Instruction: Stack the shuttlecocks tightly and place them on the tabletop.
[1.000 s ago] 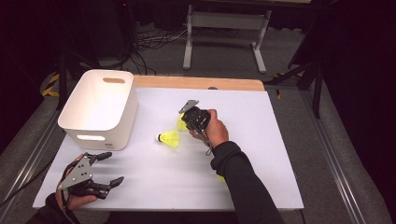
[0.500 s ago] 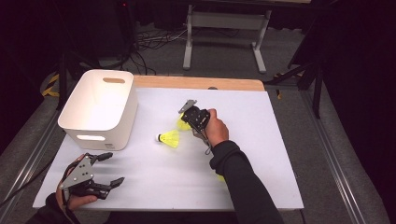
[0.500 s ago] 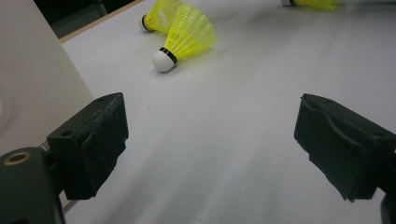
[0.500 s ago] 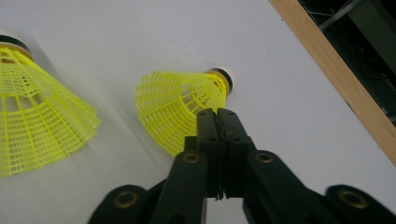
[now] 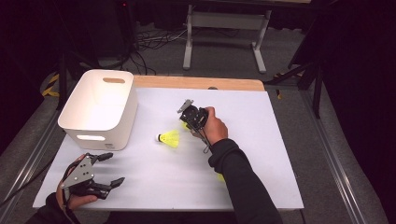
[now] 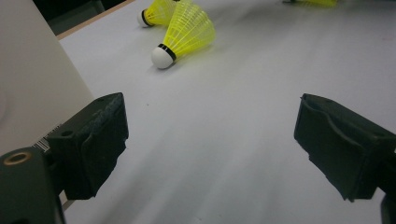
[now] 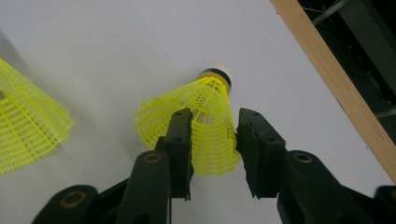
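Note:
Three yellow shuttlecocks lie on the white table [image 5: 261, 154]. My right gripper [image 5: 189, 120] is at mid-table, shut on the mesh skirt of one shuttlecock [image 5: 184, 126]; in the right gripper view the jaws [image 7: 215, 116] press that shuttlecock [image 7: 210, 91] from both sides, its white cork pointing away. A second shuttlecock [image 5: 169, 138] lies just left of it, also seen as a skirt [image 7: 28, 116]. The third shuttlecock [image 5: 219, 177] peeks out from under the right forearm. My left gripper [image 5: 100, 170] rests open near the front left corner, with nothing between its jaws [image 6: 210, 140].
A white bin [image 5: 98, 126] with handle cut-outs stands at the left rear, just behind the left gripper; its wall [image 6: 28, 84] is close to the left jaw. A wooden strip [image 5: 201, 83] runs along the table's far edge. The right forearm crosses the front middle.

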`<control>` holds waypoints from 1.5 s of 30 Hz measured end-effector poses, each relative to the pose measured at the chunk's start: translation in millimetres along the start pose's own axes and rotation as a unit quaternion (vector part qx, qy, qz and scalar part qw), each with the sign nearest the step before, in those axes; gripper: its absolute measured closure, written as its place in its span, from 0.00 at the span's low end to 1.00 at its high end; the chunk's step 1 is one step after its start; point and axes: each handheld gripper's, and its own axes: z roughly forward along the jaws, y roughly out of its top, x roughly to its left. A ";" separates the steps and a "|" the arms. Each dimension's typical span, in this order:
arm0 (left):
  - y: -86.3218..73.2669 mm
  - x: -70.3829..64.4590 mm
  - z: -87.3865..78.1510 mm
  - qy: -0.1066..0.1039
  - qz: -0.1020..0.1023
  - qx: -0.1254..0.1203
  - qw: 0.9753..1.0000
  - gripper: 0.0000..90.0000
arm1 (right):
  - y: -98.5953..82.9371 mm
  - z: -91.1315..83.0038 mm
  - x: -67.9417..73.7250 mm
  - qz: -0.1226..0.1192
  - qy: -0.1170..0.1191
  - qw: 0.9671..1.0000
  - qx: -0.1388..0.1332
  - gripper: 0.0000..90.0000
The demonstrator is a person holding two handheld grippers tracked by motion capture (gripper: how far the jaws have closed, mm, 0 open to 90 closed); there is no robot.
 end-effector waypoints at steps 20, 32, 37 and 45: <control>0.4 -1.3 -0.2 0.001 0.001 0.002 1.000 0.12 | -4.7 -22.9 -10.9 0.010 -0.011 1.000 -0.015 1.00; 1.2 -3.1 1.0 -0.002 0.005 0.006 1.000 0.12 | -33.7 -79.9 -15.6 -0.008 0.048 0.996 -0.077 1.00; 1.1 -3.8 3.1 -0.002 0.004 0.010 1.000 0.12 | -48.6 -90.5 -9.1 -0.035 0.086 0.991 -0.094 1.00; 0.4 -4.0 4.9 -0.006 0.004 0.013 1.000 0.12 | -63.9 -90.4 8.3 -0.082 0.144 0.983 -0.085 0.99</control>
